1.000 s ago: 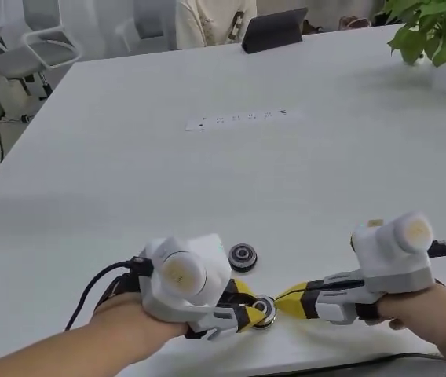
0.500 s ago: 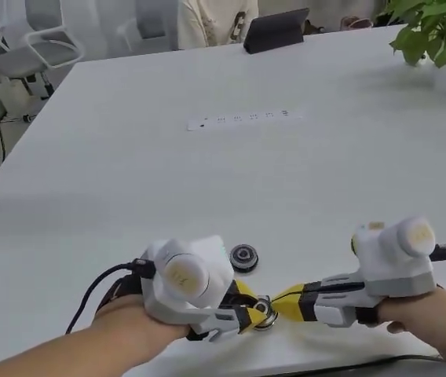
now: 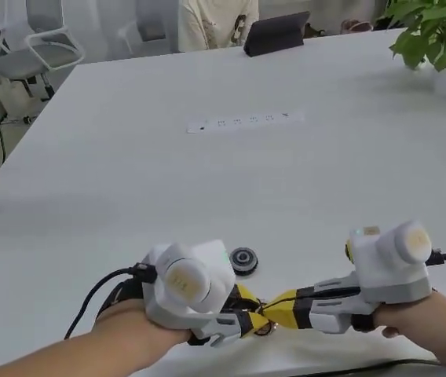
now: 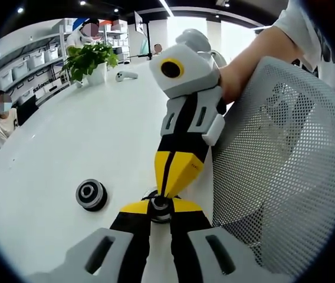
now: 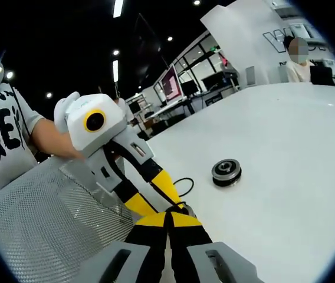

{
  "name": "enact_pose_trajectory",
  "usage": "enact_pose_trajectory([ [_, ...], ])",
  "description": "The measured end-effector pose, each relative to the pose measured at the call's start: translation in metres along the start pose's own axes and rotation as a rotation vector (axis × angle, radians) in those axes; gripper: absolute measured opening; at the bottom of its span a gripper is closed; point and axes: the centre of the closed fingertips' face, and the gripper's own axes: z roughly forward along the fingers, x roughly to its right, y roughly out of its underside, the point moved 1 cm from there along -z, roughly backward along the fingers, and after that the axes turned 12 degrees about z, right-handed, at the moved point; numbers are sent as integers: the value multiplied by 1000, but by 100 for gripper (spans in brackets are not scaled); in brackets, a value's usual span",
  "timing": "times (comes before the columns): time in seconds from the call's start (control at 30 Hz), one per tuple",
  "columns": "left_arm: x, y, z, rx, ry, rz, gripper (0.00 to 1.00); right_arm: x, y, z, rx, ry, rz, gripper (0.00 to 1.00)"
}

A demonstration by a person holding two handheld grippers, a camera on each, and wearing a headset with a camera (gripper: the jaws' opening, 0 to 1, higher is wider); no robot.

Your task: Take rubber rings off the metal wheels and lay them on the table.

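A small metal wheel sits low near the table's front edge, and my left gripper is shut on it. My right gripper comes in from the opposite side. Its jaws are together and pinch the dark rubber ring at the wheel's rim. In the head view the yellow tips of the left gripper and right gripper meet and hide most of the wheel. A second wheel with its black ring lies flat on the table just behind them; it is the second wheel in the left gripper view and the second wheel in the right gripper view.
The white table stretches far ahead, with a socket strip set into its middle. A potted plant stands at the far right, a dark tablet and a seated person at the far end. A mesh chair is close to the table's front edge.
My right gripper has slid in towards the left one, so the yellow tips now overlap and cover the held wheel. The wheel lying on the table has not moved.
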Motion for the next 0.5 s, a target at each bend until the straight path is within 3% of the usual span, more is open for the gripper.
enact_pose_trajectory([
  [0.2,0,0,0,-1,-1,-9,7,8,2,-4,-6,34,-2,0],
  [0.5,-1,0,0,-5,-1,-16,8,8,2,-7,-13,46,-24,0],
])
